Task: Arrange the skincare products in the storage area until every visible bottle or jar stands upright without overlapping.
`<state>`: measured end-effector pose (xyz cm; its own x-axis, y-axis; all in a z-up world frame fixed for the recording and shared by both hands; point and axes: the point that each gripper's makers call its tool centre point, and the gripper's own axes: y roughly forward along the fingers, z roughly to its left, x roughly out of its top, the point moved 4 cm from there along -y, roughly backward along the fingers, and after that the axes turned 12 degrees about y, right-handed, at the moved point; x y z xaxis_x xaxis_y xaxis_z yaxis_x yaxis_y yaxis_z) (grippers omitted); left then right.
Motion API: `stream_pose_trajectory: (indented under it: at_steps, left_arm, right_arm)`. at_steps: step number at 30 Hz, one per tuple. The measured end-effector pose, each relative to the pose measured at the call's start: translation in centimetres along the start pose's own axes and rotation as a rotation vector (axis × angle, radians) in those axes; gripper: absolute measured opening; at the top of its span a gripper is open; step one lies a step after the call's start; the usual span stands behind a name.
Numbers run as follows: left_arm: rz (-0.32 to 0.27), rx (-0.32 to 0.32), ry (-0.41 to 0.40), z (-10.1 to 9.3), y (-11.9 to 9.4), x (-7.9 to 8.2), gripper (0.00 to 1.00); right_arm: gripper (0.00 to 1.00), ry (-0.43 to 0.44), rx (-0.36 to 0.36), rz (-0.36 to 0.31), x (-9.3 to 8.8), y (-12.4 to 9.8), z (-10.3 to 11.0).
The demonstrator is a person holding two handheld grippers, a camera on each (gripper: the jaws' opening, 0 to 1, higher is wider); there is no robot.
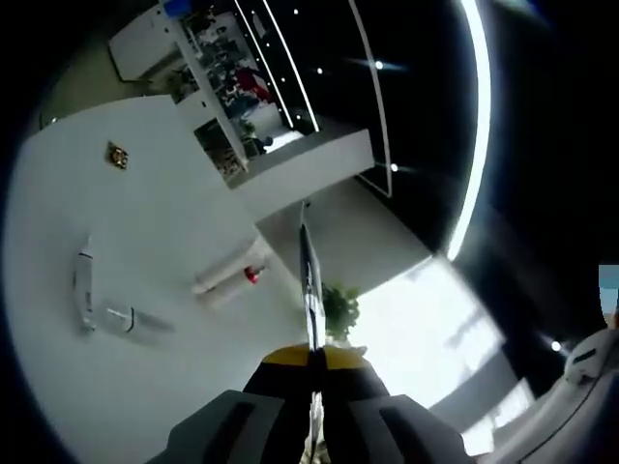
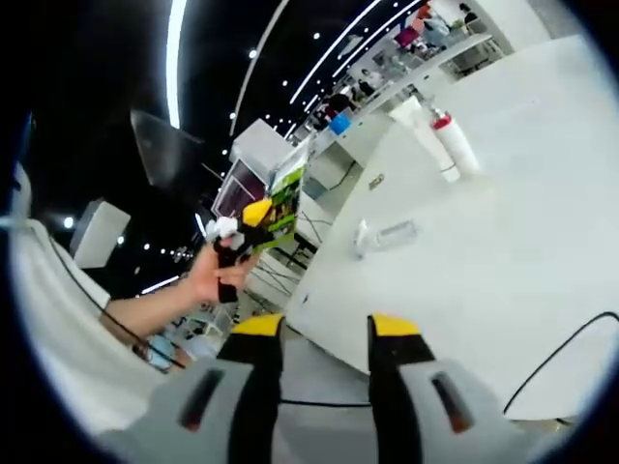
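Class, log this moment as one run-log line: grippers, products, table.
left gripper: shut, empty | right gripper: open, empty | two white tubes, one red-capped: lying flat, side by side | small clear bottle: lying | white table

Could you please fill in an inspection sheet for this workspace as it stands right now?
Surface: white table, mostly bare.
Job's things: white tube and red-capped bottle lie side by side, not upright; clear bottle also lies on its side, apart from them.
Clutter: small patterned square on the table.
Grippers: left gripper jaws together, nothing between them; right gripper jaws apart, empty. A hand holds the left gripper in the right gripper view.
Cables: black cable at the table edge.
Surroundings: shelving, potted plant, ceiling light strips.
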<state>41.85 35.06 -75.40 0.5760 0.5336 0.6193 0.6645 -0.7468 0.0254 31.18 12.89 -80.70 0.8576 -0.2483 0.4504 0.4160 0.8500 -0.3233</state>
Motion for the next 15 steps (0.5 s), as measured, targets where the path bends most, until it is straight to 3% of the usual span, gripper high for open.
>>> stream_pose_trajectory:
  at_steps: [10,15]
  left_arm:
    - [0.026,0.029,-0.015,2.8,2.4,1.9,0.01]
    - [0.06,0.08,-0.026,5.2,3.6,2.5,0.01]
  right_arm:
    - [0.37,-0.006,-0.055,-0.042,0.3,-0.5,-1.1]
    - [0.37,-0.013,-0.08,-0.019,-0.6,-0.2,-1.4]
